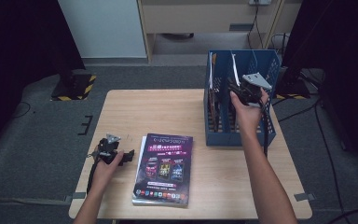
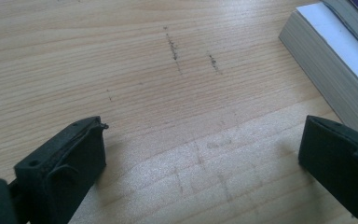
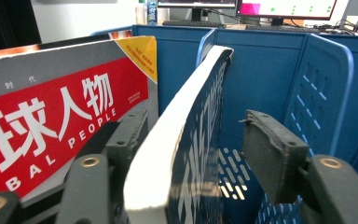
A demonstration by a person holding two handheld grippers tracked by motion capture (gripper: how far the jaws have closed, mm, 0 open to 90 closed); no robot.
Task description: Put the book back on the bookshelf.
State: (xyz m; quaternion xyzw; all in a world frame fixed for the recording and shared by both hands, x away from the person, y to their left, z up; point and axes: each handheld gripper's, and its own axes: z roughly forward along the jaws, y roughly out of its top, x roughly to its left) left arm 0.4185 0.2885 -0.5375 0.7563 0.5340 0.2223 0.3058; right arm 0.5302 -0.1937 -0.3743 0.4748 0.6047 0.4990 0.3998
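Standing a blue-covered magazine (image 3: 186,140) in the blue file rack (image 1: 265,65) at the worktop's (image 1: 121,107) far right, the right tool (image 1: 242,91) has its jaws parted around the magazine's top edge; one pad looks close against it, the other stands clear, so nothing clamps it. Unsupported, its bowed spine could flop sideways against the red magazine (image 3: 60,116) beside it, or buckle into the compartment. Pulling the tool out at an angle might drag it up again. Near the worktop's front, the left tool (image 1: 116,154) rests with jaws wide apart, just beside the stack of magazines (image 1: 165,170), and could nudge it if swung carelessly
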